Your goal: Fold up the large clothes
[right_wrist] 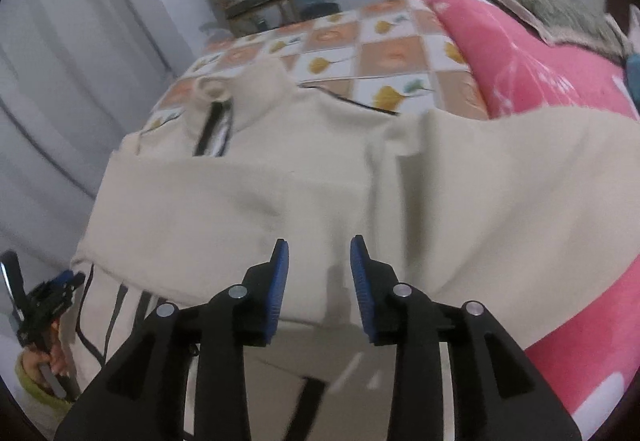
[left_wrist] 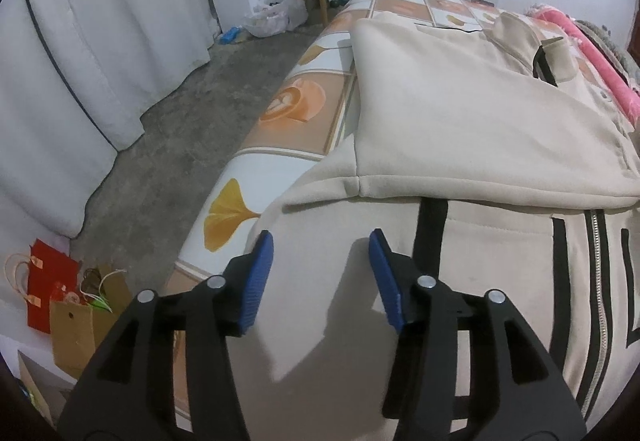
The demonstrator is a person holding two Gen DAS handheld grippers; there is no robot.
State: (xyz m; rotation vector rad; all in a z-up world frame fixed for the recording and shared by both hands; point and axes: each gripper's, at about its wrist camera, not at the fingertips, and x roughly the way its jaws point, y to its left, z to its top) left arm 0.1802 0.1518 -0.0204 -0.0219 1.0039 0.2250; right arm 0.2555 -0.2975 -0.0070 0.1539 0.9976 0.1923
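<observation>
The cream jacket is laid on the patterned bed, one side already folded across; the left gripper and right gripper are held spread, nothing pinched; a release is judged complete; next, the near hem must be grasped.

Bed with orange-and-white leaf-print sheet. Beige jacket lies flat on it, part folded over, near edge hanging off the bed's side. Pink blanket bunched along the right, grey blanket on top of that.
</observation>
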